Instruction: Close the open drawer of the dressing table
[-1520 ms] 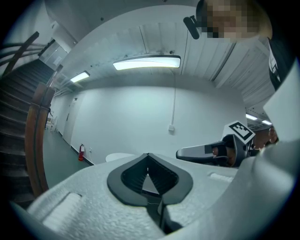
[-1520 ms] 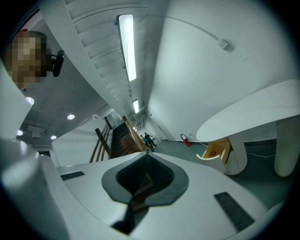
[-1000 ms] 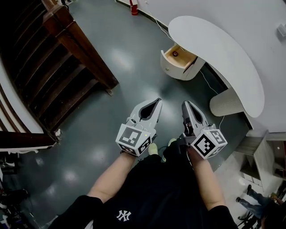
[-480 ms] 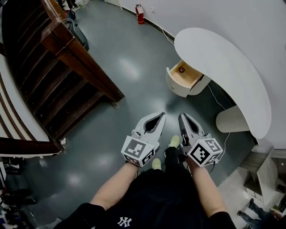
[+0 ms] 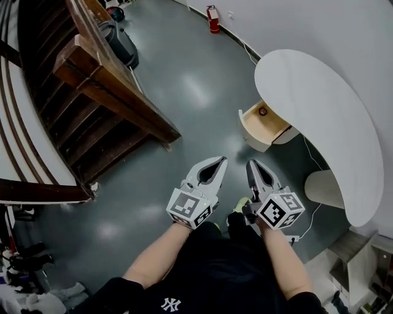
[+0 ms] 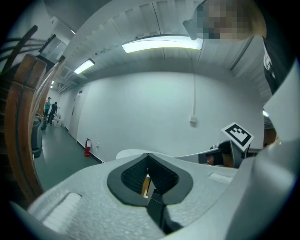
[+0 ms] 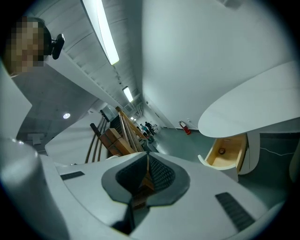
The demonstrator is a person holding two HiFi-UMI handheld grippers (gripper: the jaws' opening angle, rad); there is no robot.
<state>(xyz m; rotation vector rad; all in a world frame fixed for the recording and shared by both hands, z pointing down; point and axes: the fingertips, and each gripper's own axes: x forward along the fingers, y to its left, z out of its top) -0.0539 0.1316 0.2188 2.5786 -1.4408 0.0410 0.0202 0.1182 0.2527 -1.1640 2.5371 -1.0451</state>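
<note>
The white dressing table [image 5: 319, 110] with its curved top stands at the right of the head view. Its drawer [image 5: 263, 127] is pulled out toward the floor side, showing a pale wooden inside with a small dark round object [image 5: 263, 111] in it. My left gripper [image 5: 216, 163] and right gripper [image 5: 251, 165] are held side by side over the dark floor, short of the drawer and touching nothing. Both are shut and empty. In the right gripper view the gripper [image 7: 146, 154] points past the drawer [image 7: 225, 152], which sits to its right. In the left gripper view the gripper [image 6: 148, 157] faces the white wall.
A dark wooden staircase [image 5: 104, 92] fills the left side. A red fire extinguisher [image 5: 214, 18] stands by the far wall. A ribbed white pedestal [image 5: 325, 187] and a cable [image 5: 313, 160] lie under the table. A shelf unit [image 5: 362, 257] sits at the bottom right.
Both grippers have been carried forward toward the dressing table, which now sits lower and nearer in the head view. Their jaws stay shut.
</note>
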